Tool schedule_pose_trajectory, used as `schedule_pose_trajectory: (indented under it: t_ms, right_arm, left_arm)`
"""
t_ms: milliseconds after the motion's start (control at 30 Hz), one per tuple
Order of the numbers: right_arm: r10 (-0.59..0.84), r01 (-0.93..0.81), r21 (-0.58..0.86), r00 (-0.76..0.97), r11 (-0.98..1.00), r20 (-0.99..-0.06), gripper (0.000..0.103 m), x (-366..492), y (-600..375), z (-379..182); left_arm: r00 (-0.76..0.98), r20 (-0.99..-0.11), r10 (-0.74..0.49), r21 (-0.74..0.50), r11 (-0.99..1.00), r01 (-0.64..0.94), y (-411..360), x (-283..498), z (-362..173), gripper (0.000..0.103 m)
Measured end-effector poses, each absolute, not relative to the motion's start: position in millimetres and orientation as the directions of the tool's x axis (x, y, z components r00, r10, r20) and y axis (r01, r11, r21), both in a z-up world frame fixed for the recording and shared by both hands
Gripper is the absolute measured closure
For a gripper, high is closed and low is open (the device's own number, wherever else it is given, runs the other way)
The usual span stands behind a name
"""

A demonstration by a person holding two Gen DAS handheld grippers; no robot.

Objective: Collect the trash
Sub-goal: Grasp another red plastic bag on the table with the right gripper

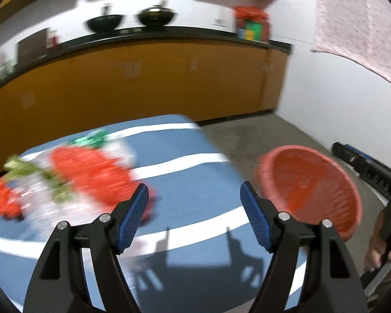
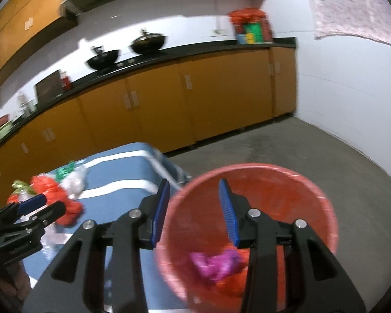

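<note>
Red and clear plastic wrappers (image 1: 91,174) lie heaped on the far left part of the blue, white-striped table (image 1: 195,182), mixed with green scraps (image 1: 91,138) and some yellow-green foil (image 1: 18,164); motion blur smears the pile, so single pieces are hard to separate. To the right, beyond the table's right edge, stands a red plastic basket (image 2: 312,190) on the grey concrete floor (image 2: 273,143), with a crumpled magenta wrapper (image 2: 213,260) and something orange-red inside it.

Left gripper (image 1: 194,216) hovers over the near middle of the table with its blue pads spread wide and nothing between them; the trash heap sits just left of its left finger. Right gripper (image 2: 193,208) hangs at the basket's left rim, jaws apart and empty, one finger over the table edge and the other over the basket's opening.

Bare striped cloth stretches between pile and table edge, and open floor runs from the basket to the orange cabinets (image 2: 169,96) and the white wall (image 2: 352,91). Two black woks (image 1: 133,20) and a red bag (image 1: 251,23) sit on the dark counter. Small labels on the cabinet doors are too blurred to read.
</note>
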State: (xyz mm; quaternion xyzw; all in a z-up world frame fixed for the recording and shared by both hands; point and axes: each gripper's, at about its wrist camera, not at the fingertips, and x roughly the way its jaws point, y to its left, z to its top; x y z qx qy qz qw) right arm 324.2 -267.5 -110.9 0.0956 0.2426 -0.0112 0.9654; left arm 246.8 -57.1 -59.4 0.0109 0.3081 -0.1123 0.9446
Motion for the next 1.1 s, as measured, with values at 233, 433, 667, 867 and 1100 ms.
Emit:
schedule_pose_trajectory:
  t_ms: [233, 433, 667, 867, 1100]
  right_arm:
    - [0.179, -0.101, 0.184, 0.857, 0.978, -0.483, 0.062, 344.5, -180.0, -107.1]
    - [0.311, -0.254, 0.179, 0.803, 0.950, -0.508, 0.053, 369.3, -100.7, -112.8]
    - [0.372, -0.336, 0.172, 0.740, 0.926, -0.560, 0.045, 403.2, -40.5, -128.3]
    - [0.363, -0.348, 0.147, 0.713, 0.926, -0.599, 0.041, 423.7, -19.2, -140.1]
    - [0.347, -0.349, 0.130, 0.681, 0.928, -0.645, 0.062, 435.1, -12.9, -156.8]
  left_arm:
    - [0.797, -0.604, 0.019, -0.048, 0.997, -0.060, 50.8, 231.5, -71.5, 0.022]
    - [0.772, -0.622, 0.134, -0.031, 0.980, -0.195, 100.0, 220.8, -84.1, 0.018]
    - [0.790, -0.596, 0.144, -0.047, 0.976, -0.213, 131.5, 213.7, -88.4, 0.018]
    - [0.789, -0.602, 0.126, -0.069, 0.976, -0.208, 140.8, 218.0, -91.8, 0.018]
    - [0.791, -0.609, 0.063, -0.130, 0.975, -0.179, 135.2, 225.2, -92.2, 0.017]
